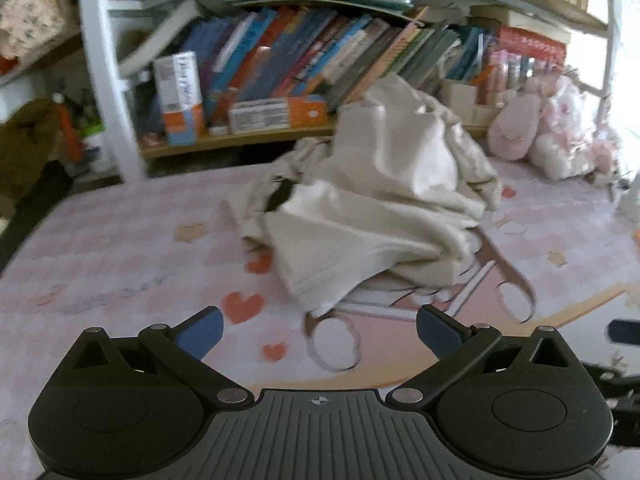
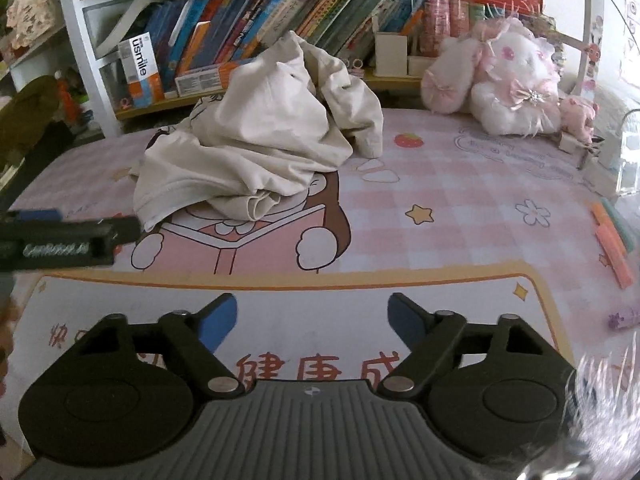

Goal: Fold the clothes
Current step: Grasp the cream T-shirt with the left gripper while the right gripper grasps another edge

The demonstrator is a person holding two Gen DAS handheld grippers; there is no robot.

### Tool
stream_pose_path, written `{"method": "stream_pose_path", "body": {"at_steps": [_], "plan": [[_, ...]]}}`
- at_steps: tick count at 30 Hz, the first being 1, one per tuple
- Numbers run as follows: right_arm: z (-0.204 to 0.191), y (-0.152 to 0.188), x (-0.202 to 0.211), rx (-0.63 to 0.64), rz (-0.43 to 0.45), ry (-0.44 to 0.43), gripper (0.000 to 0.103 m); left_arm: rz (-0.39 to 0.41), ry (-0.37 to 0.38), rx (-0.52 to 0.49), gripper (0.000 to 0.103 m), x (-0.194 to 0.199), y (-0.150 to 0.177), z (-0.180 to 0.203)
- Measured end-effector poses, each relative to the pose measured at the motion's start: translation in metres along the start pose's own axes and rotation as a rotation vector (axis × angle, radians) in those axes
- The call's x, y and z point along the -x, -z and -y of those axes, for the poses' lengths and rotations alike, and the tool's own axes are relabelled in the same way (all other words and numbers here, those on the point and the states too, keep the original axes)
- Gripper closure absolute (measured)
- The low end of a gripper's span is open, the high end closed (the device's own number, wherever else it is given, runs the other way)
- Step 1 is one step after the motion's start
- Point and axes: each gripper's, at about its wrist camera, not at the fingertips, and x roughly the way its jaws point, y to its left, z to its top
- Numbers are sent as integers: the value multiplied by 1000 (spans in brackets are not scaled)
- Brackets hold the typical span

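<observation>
Nearest the person, both grippers hover over a desk covered by a pink checked mat (image 2: 440, 208) printed with hearts, stars and a cartoon figure reading a book. On the right gripper (image 2: 310, 320) the jaws stand well apart with nothing between them, only the mat's white panel with red characters beneath. On the left gripper (image 1: 318, 332) the jaws are spread wide too and hold nothing; its blue pads (image 1: 202, 334) frame bare mat with red hearts. From the right wrist view, the left gripper shows as a dark bar entering from the left edge (image 2: 68, 238), just short of the cloth.

Further in, around the middle of the desk, lies the cream garment (image 2: 256, 148), an unfolded heap bunched into a peak, with a hemmed edge draped toward the grippers and covering part of the cartoon figure. Neither gripper touches it.

Beyond the heap to the right, a white and pink plush rabbit (image 2: 516, 84) sits on the mat's far edge. At the right side lie pink and green strips (image 2: 612, 244), which I cannot identify.

At the back a shelf of leaning books (image 2: 260, 20) runs behind the desk, with an orange and white box (image 2: 140, 68) standing at its left end.
</observation>
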Motion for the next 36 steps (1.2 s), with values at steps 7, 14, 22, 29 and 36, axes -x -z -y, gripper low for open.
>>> {"method": "stream_pose_path", "body": {"at_steps": [7, 14, 22, 29, 36], "plan": [[10, -2, -4, -26, -42, -77, 27, -10, 18, -3, 15, -26, -7, 2], [10, -2, -6, 26, -75, -75, 27, -43, -22, -23, 26, -53, -5, -2], [6, -6, -5, 86, -74, -69, 29, 7, -95, -101, 81, -69, -26, 1], [-17, -18, -5, 282, 19, -76, 28, 201, 35, -48, 93, 11, -47, -10], [-56, -31, -17, 517, 140, -121, 28, 271, 57, -37, 93, 77, -41, -13]]}}
